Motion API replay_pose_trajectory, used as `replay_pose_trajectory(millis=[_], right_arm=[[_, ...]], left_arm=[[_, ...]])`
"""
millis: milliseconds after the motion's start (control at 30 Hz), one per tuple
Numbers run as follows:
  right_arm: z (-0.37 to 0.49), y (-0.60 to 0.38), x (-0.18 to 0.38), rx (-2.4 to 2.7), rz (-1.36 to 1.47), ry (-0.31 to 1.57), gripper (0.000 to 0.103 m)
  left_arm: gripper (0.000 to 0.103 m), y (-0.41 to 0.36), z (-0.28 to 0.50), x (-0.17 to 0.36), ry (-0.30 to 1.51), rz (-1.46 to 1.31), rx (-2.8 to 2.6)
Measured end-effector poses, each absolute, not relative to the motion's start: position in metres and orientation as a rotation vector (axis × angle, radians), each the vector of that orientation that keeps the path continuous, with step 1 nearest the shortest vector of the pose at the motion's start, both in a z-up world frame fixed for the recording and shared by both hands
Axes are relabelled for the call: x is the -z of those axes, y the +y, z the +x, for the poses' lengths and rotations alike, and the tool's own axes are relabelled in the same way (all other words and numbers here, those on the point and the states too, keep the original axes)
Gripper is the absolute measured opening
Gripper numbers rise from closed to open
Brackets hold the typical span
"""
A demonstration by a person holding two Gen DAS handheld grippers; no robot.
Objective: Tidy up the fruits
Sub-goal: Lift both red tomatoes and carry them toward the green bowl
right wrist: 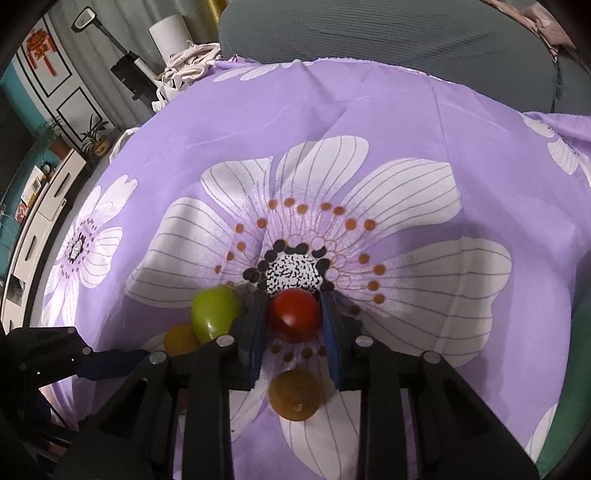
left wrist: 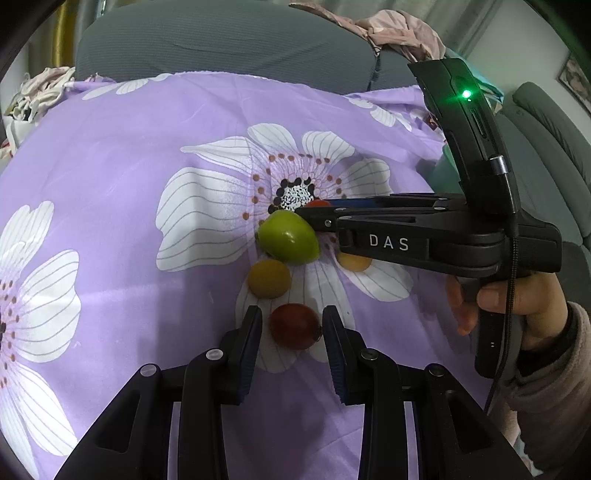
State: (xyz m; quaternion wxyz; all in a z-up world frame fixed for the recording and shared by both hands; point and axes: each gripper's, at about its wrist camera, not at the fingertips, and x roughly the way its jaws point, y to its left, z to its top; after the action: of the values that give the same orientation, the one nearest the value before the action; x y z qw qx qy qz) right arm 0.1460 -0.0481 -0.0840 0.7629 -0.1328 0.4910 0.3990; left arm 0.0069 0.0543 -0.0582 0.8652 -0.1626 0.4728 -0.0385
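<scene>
Several small fruits lie on a purple flowered cloth (left wrist: 129,155). My right gripper (right wrist: 293,299) is shut on a red round fruit (right wrist: 294,315) at the flower's dark centre. In the left wrist view it (left wrist: 314,207) reaches in from the right, with the red fruit (left wrist: 318,202) just showing. My left gripper (left wrist: 291,314) stands around a dark red fruit (left wrist: 295,330). Its right pad touches the fruit and a slim gap shows at the left pad. A green fruit (left wrist: 288,236) (right wrist: 214,312) and two yellow-orange fruits (left wrist: 269,278) (left wrist: 354,262) lie between the grippers.
A grey cushioned seat back (left wrist: 221,44) stands behind the cloth, with pink fabric (left wrist: 399,33) on it. A person's hand (left wrist: 517,295) in a fleece sleeve holds the right gripper. The left gripper's finger (right wrist: 110,360) shows at lower left. Furniture and a plant (right wrist: 96,138) stand far left.
</scene>
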Motion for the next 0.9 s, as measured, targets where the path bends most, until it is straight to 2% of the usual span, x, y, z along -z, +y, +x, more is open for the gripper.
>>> replay_pose_trajectory(millis=[633, 900], right_arm=[[0.121, -0.106, 0.046, -0.884, -0.159, 0.985, 0.028], [0.112, -0.128, 0.043, -0.883, -0.107, 0.981, 0.028]], left_arm=[[0.033, 0.035, 0.02, 0.067, 1.017, -0.251, 0.086], [0.027, 0.034, 0.019, 0.064, 1.011, -0.249, 0.077]])
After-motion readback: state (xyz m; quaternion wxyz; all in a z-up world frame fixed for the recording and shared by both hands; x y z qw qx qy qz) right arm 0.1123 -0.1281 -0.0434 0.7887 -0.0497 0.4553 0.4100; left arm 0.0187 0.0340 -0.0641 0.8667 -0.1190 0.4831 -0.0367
